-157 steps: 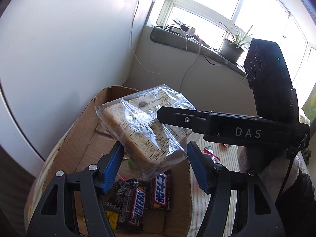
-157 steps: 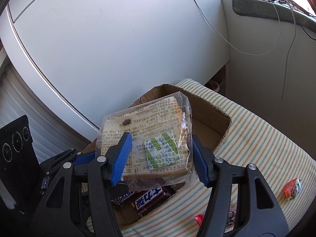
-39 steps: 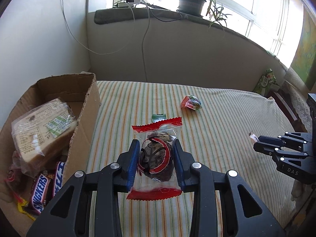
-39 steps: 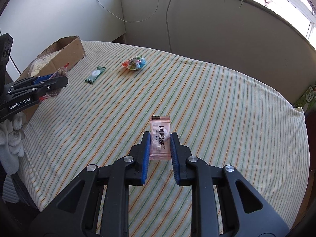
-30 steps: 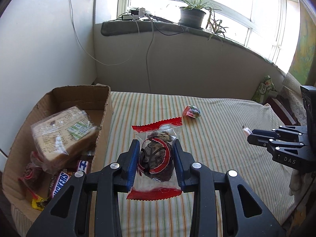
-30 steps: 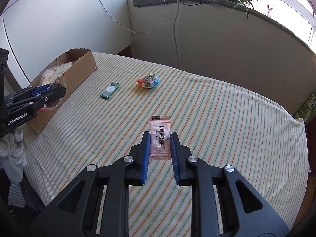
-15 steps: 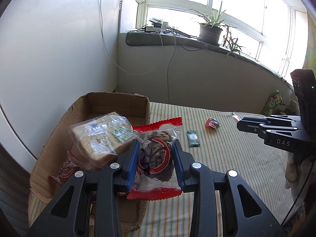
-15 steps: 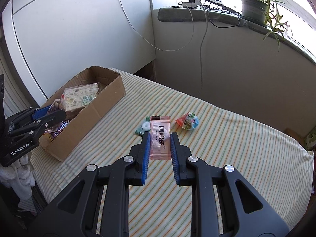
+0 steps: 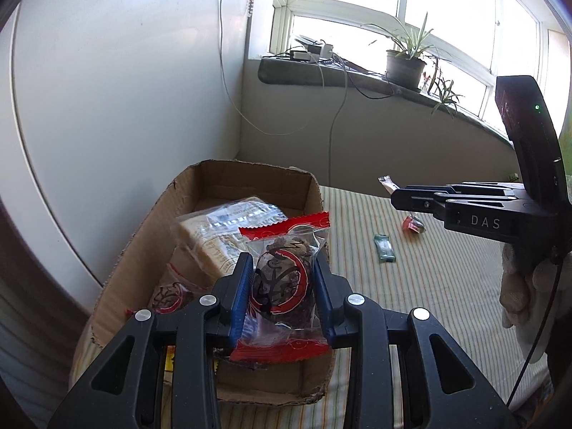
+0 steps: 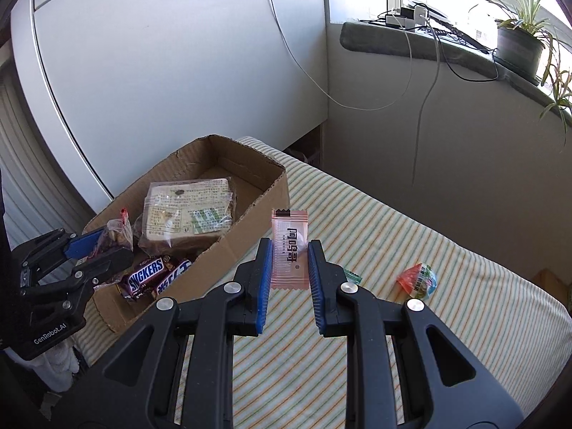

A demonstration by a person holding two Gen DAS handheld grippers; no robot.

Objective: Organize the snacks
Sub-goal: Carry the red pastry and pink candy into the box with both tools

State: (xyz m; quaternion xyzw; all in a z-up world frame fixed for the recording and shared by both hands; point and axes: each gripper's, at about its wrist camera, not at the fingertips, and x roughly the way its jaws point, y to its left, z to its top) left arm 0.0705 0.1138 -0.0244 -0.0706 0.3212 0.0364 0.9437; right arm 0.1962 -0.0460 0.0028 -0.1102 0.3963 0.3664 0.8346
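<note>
2 snacks are up in the air, each clamped in its own hand-held gripper. The red-edged clear packet point(image 9: 284, 286) with a dark pastry inside is pinched between the blue pads of the left hand-held gripper point(image 9: 282, 287), jaws partly apart to the packet's width, and it hangs over the near end of the cardboard box point(image 9: 143, 236). The thin pink sachet point(image 10: 289, 248) stands upright between the pads of the right hand-held gripper point(image 10: 289, 279), jaws nearly together on it, above the striped cloth point(image 10: 411, 321) just beside the box's long wall. Inside the box lie a wrapped bread loaf point(image 10: 187, 211), 2 Snickers bars point(image 10: 153, 277) at the near end, and another red-printed packet point(image 9: 171, 295) low on the left. Out on the cloth rest a small green sachet point(image 9: 384, 248) and a red-and-multicoloured candy point(image 10: 418, 280), well apart from the box. A white-gloved hand point(image 9: 518, 286) carries the right tool. Behind, a windowsill point(image 10: 411, 41) bears a potted plant point(image 10: 518, 44) and cables.
</note>
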